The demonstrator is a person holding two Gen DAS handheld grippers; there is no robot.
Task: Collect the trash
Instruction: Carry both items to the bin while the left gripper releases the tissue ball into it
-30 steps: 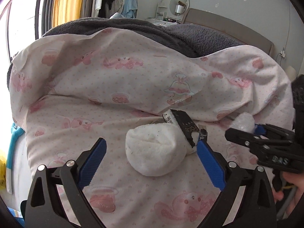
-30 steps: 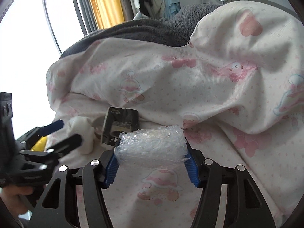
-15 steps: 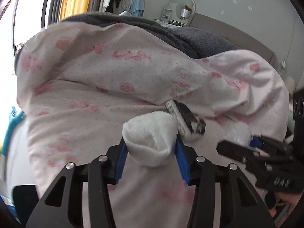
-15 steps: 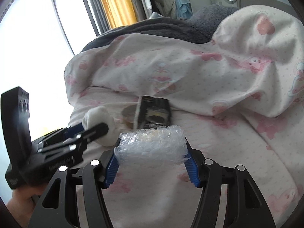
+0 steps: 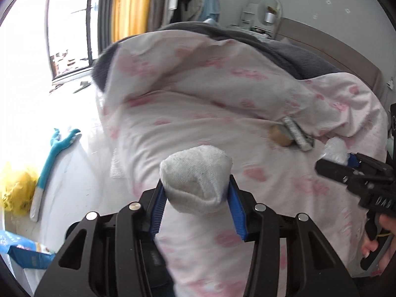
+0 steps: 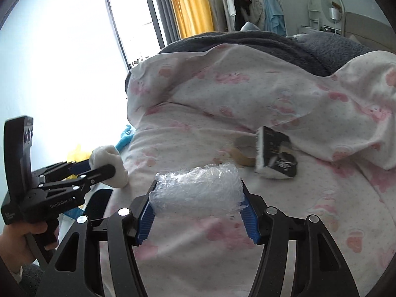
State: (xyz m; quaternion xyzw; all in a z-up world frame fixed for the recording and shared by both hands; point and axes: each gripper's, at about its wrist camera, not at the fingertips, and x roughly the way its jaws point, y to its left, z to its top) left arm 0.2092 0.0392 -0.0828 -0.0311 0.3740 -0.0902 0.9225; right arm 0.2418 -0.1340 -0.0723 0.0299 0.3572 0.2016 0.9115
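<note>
My left gripper (image 5: 195, 193) is shut on a white rolled sock (image 5: 195, 173), held above the pink patterned duvet (image 5: 198, 109). The right gripper (image 6: 196, 195) is shut on a wad of clear bubble wrap (image 6: 198, 193). In the right wrist view the left gripper (image 6: 104, 165) shows at the left with the sock (image 6: 109, 160) in its jaws. In the left wrist view the right gripper (image 5: 339, 160) enters from the right with the bubble wrap (image 5: 334, 148). A black packet (image 6: 274, 153) and a tan tape roll (image 6: 241, 153) lie on the duvet beyond; they show in the left wrist view as packet (image 5: 297, 133) and roll (image 5: 279, 133).
A grey blanket (image 6: 247, 44) covers the far side of the bed. On the floor to the left lie a blue long-handled tool (image 5: 52, 153), a yellow bag (image 5: 14, 190) and a blue packet (image 5: 27, 250). A bright window (image 6: 61, 49) and yellow curtain (image 6: 190, 5) stand behind.
The left gripper closed on the sock and carried it away from the packet, toward the bed's left edge. The right gripper, still holding the bubble wrap, drew back too.
</note>
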